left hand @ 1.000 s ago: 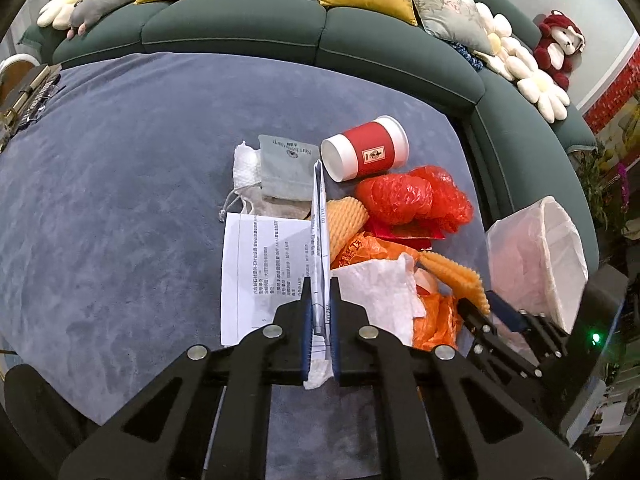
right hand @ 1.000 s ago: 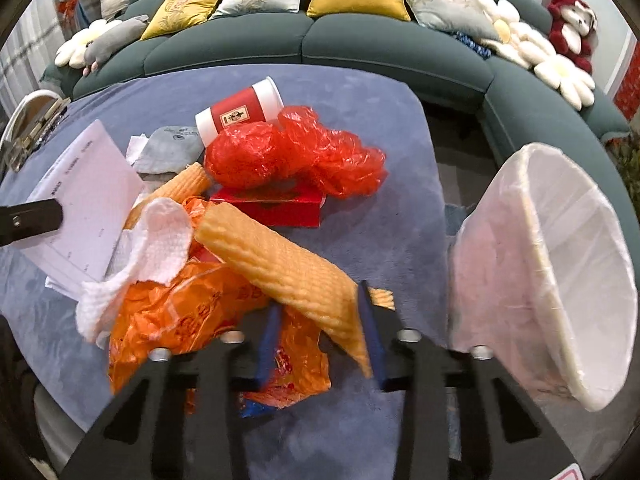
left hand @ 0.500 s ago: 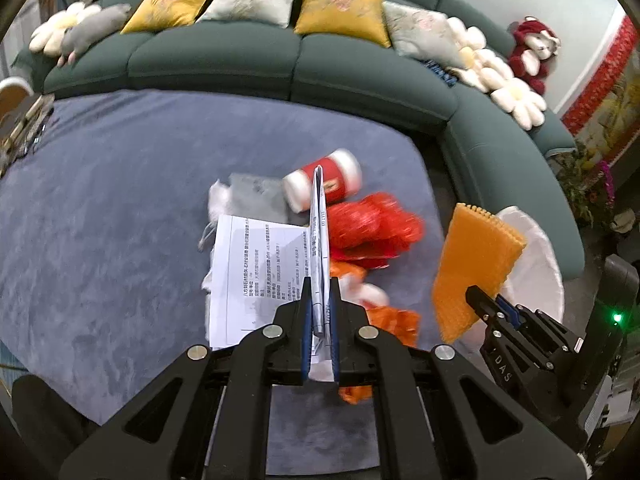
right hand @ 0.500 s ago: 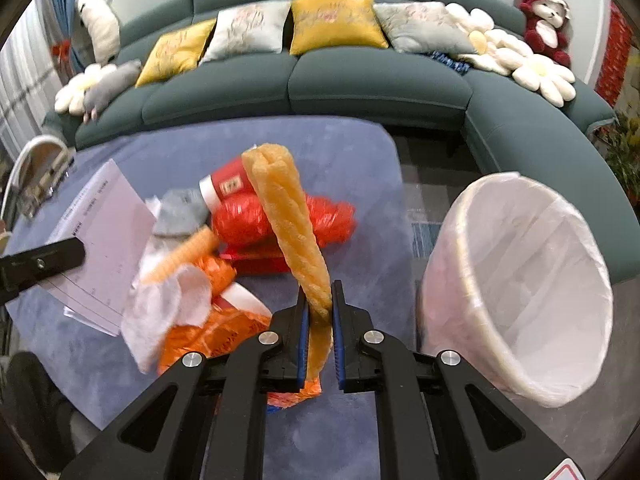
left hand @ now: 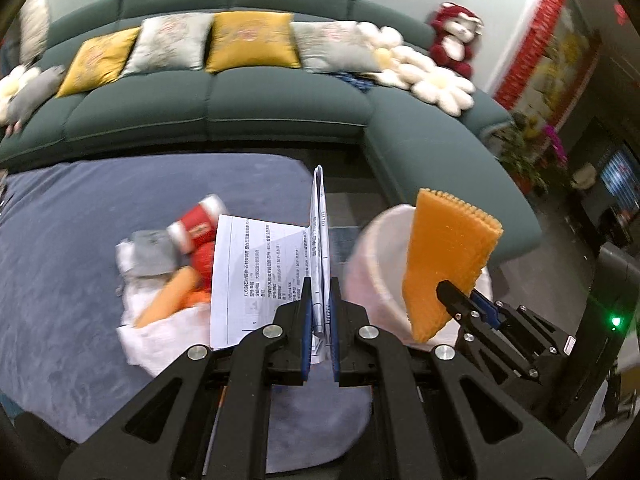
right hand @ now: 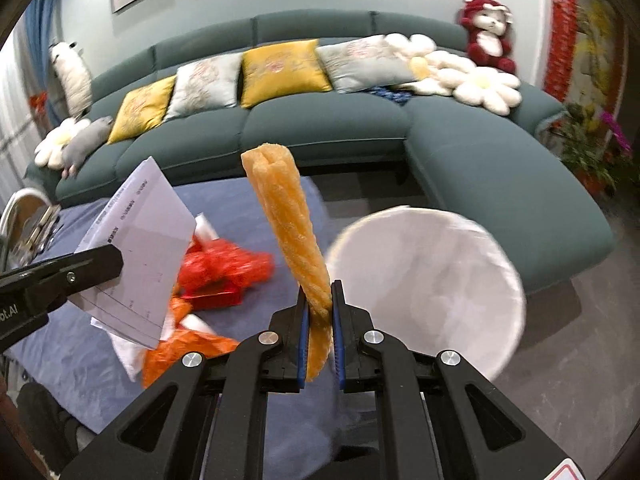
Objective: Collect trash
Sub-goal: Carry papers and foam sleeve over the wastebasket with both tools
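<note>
My left gripper (left hand: pixel 320 300) is shut on a folded white printed paper (left hand: pixel 264 276), held up above the table. My right gripper (right hand: pixel 319 308) is shut on an orange foam net sleeve (right hand: pixel 292 232), which stands up between its pads; in the left wrist view the same orange foam sleeve (left hand: pixel 448 256) hangs in front of the white-lined trash bin (left hand: pixel 376 276). The white-lined bin (right hand: pixel 432 292) stands on the floor right of the table, just right of my right gripper. The paper (right hand: pixel 136 252) and left gripper (right hand: pixel 100 264) show at the left of the right wrist view.
On the blue-grey table (left hand: pixel 80 240) lie a red paper cup (left hand: pixel 196 224), grey pouch (left hand: pixel 152 252), red plastic bag (right hand: pixel 224 268), orange bag (right hand: pixel 180 352), second orange foam sleeve (left hand: pixel 168 296) and white tissue (left hand: pixel 160 340). A green sofa (right hand: pixel 328 128) curves behind.
Both grippers rose from the table and swung right toward the bin. The right one closed on the orange foam sleeve and lifted it; the left lifted the paper.
</note>
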The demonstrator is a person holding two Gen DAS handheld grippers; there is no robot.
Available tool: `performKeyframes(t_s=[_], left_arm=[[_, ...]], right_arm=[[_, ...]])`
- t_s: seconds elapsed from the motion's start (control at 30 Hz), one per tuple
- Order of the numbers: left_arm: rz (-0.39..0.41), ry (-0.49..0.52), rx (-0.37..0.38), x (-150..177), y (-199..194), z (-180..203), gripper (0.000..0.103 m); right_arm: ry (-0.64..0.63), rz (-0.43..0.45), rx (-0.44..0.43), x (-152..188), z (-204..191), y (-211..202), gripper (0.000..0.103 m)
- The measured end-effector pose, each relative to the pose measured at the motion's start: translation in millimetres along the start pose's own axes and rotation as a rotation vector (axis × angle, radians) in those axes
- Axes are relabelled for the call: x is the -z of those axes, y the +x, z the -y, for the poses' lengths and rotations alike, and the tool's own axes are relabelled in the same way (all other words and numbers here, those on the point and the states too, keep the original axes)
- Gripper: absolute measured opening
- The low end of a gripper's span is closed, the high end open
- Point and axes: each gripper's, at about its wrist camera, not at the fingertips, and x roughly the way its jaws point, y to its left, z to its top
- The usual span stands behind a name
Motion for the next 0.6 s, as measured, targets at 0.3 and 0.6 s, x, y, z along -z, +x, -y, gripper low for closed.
performKeyframes(t_s=[0.3,0.6], left_arm=[[-0.043,0.111,0.118,-4,30,91,0.007],[-0.085,0.164,0.182,-2,56,140,0.007]], right_arm=[[0.110,0.023,0.093,5,78,-18,0.010],[0.190,0.018,0.128,12,126,-15,0.010]])
